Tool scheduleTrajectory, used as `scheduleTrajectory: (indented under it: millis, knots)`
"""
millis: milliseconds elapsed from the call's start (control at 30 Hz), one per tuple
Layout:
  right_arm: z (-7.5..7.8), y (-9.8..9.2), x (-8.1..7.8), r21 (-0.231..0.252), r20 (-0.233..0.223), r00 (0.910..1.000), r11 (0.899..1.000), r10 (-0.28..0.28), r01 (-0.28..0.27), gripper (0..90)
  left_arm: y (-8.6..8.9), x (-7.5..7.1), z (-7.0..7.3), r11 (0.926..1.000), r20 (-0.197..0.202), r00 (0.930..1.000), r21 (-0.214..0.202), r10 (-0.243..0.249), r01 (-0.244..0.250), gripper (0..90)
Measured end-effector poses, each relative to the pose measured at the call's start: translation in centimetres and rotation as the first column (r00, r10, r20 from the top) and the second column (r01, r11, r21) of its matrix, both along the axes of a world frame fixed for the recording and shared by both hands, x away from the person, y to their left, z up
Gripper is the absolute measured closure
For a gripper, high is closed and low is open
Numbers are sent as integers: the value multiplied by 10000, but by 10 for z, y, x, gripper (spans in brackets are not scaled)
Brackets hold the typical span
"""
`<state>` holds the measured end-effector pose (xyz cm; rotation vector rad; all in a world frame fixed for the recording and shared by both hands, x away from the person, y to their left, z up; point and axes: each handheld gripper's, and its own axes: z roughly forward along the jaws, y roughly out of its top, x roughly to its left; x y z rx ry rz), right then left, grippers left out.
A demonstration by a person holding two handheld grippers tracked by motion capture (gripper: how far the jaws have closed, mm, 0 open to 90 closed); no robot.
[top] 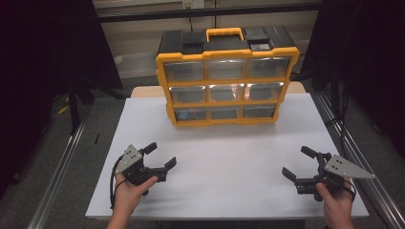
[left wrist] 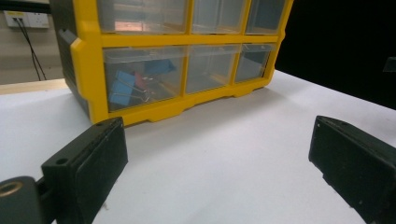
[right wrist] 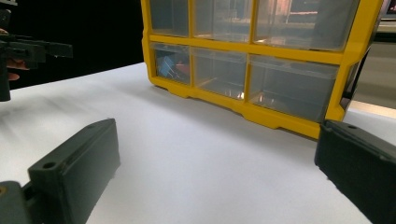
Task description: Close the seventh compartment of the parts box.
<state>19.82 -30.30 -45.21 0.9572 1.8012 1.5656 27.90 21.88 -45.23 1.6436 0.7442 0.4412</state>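
- A yellow-framed organiser [top: 227,78] with a black body is seen standing upright at the far middle of the white table [top: 224,157], its front of nine clear drawers turned toward the person. It is judged bulky and fairly heavy for tongs of this kind, stiff and hard-shelled; sliding or lifting it whole would be better done by the yellow carry handle [top: 224,33] on top of the organiser, or with both grippers pressed against its side walls.
- The clear drawers are judged light, rigid and smooth, so slippery under flat pads; the lip along each drawer's top front edge is taken as the place to hook or pinch.
- The left gripper [top: 160,157] is held low over the table, near the front left of the organiser but well apart from it, its jaws spread wide with nothing between them.
- The right gripper [top: 298,164] is held likewise to the front right of the organiser, jaws wide apart and empty.
- Blue binder clips [left wrist: 122,87] are seen through the bottom-left drawer [left wrist: 142,77] of the organiser; these are judged small, light, springy and hard, and best pinched across the flat blue body rather than the wire loops.
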Motion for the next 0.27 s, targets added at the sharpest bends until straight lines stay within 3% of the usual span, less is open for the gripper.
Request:
scheduleTrajectory:
  millis: [133, 267]
  knots:
    - [0, 0, 0, -15, 16, 10000, 10000, 43, -43, 0, 4, -2, -2, 9991, -14, 9994, -244, 339, -339, 45]
    - [-1, 0, 0, 46, -57, 10000, 10000, 30, -30, 0, 7, -2, -1, 9998, 124, 9997, -8, 207, -207, 41]
